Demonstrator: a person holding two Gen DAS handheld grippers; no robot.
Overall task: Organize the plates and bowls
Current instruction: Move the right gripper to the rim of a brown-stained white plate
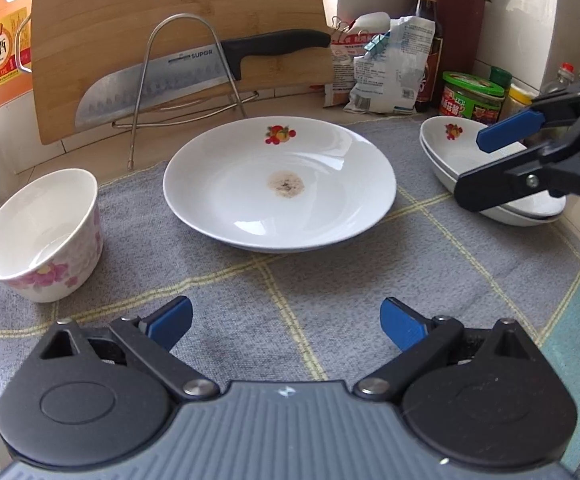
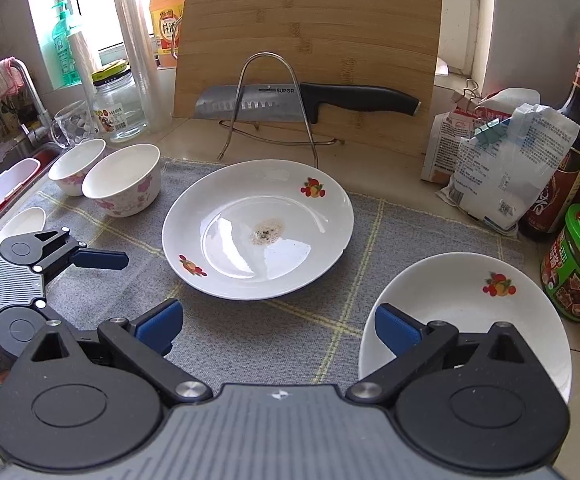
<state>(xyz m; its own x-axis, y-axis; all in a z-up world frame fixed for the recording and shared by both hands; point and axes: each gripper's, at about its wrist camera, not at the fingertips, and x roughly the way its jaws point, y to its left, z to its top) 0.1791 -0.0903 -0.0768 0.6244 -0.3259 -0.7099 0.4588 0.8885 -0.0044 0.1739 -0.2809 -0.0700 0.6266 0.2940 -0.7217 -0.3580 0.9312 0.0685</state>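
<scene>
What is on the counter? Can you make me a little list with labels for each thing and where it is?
middle: big plate on the grey mat, brown spot in its centre
right side: stacked plates, fruit print
left side: two flowered bowls, side by side, upright
behind: knife in a wire rack, against a cutting board
left gripper: open, holding nothing
right gripper: open, holding nothing, by the stacked plates

White dishes, grey cloth

The plate (image 1: pixel 280 184) is white with red and yellow fruit prints and a brown speck stain. The bowl (image 1: pixel 42 236) is white with pink flowers. The mat (image 1: pixel 329 280) is grey with pale yellow check lines. The knife (image 1: pixel 210 68) has a black handle
</scene>
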